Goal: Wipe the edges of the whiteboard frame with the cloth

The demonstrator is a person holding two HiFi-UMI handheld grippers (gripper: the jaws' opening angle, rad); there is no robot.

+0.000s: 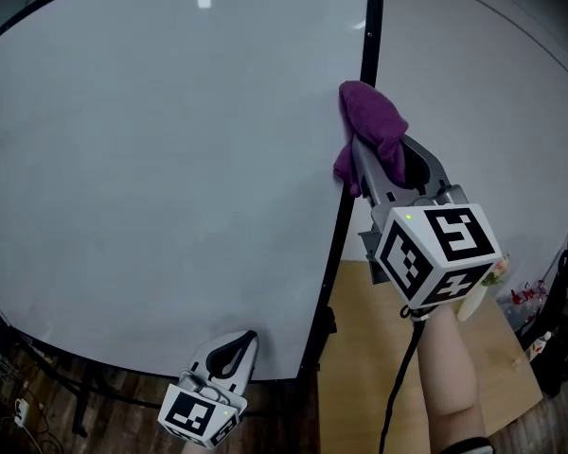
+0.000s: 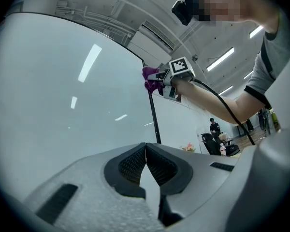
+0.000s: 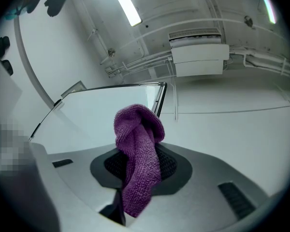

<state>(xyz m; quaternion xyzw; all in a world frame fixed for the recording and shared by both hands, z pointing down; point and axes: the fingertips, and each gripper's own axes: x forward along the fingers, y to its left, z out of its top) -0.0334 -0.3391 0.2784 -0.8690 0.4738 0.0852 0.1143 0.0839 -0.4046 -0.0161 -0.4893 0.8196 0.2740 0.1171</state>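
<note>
- My right gripper (image 1: pixel 377 164) is clamped on the purple cloth (image 1: pixel 369 121). In the right gripper view the cloth is pinched between the jaws, with its bunched end standing up past the tips and a tail hanging back toward the camera.
- In the head view the cloth sits right of centre in the upper half of the picture. It lies against the black frame (image 1: pixel 345 225) that runs down the right side of the whiteboard (image 1: pixel 151 178).
- My left gripper (image 1: pixel 237 346) is at the bottom of the head view, left of centre, over the board's lower edge. Its jaws are pressed together with nothing between them.
- The left gripper view shows the cloth at upper centre, on that same black strip.
</note>
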